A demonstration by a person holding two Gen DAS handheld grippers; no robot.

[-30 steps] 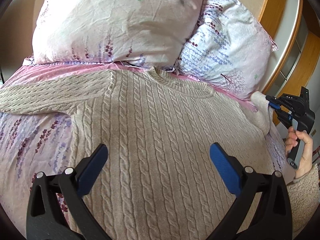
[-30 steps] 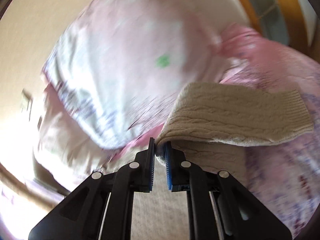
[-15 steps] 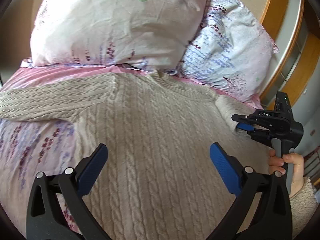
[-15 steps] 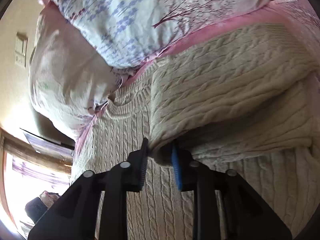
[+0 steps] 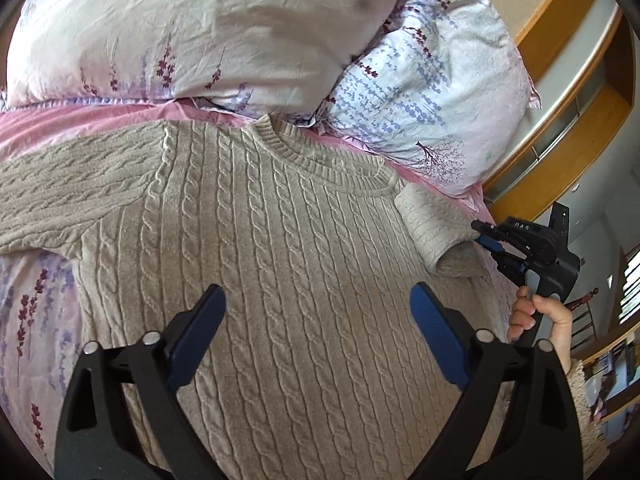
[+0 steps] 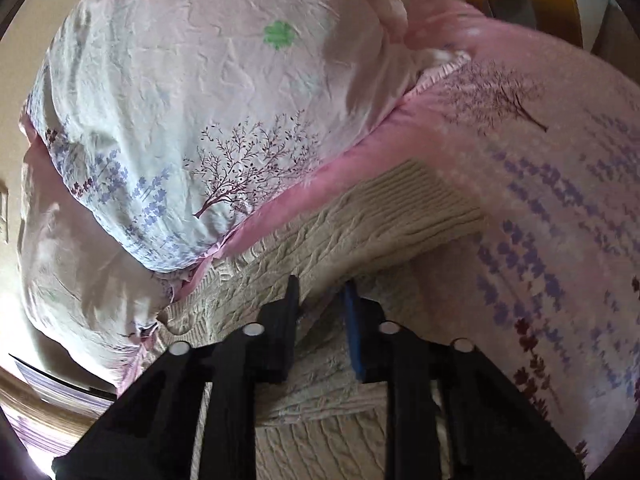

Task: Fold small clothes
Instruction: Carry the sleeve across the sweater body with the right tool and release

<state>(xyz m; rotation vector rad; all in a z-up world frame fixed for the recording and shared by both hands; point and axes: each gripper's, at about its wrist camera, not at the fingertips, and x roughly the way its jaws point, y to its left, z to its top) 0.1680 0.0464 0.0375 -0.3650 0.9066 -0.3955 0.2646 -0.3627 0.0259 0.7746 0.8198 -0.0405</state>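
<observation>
A beige cable-knit sweater [image 5: 280,260] lies flat, front up, on the bed, collar toward the pillows. Its left sleeve [image 5: 72,192] stretches out to the left. The right sleeve [image 5: 432,224] is folded inward over the shoulder, its ribbed cuff [image 6: 432,196] near the pink sheet edge. My left gripper [image 5: 316,312] hovers over the sweater's chest, jaws wide and closing, with nothing between the pads. My right gripper [image 5: 484,236] sits at the fold of the right sleeve [image 6: 380,220]. Its jaws [image 6: 323,300] stand a little apart and are closing, and no fabric looks pinched.
Two floral pillows [image 5: 180,28] [image 5: 432,92] lie just behind the collar. The floral sheet [image 5: 32,320] shows on the left and also on the right [image 6: 560,240]. A wooden headboard and shelves [image 5: 560,128] rise at the right. A hand [image 5: 548,320] holds the right gripper.
The right gripper carried the right sleeve from the bed's right edge inward onto the shoulder, and its jaws parted. The left gripper slid toward the collar and its jaws narrowed slightly.
</observation>
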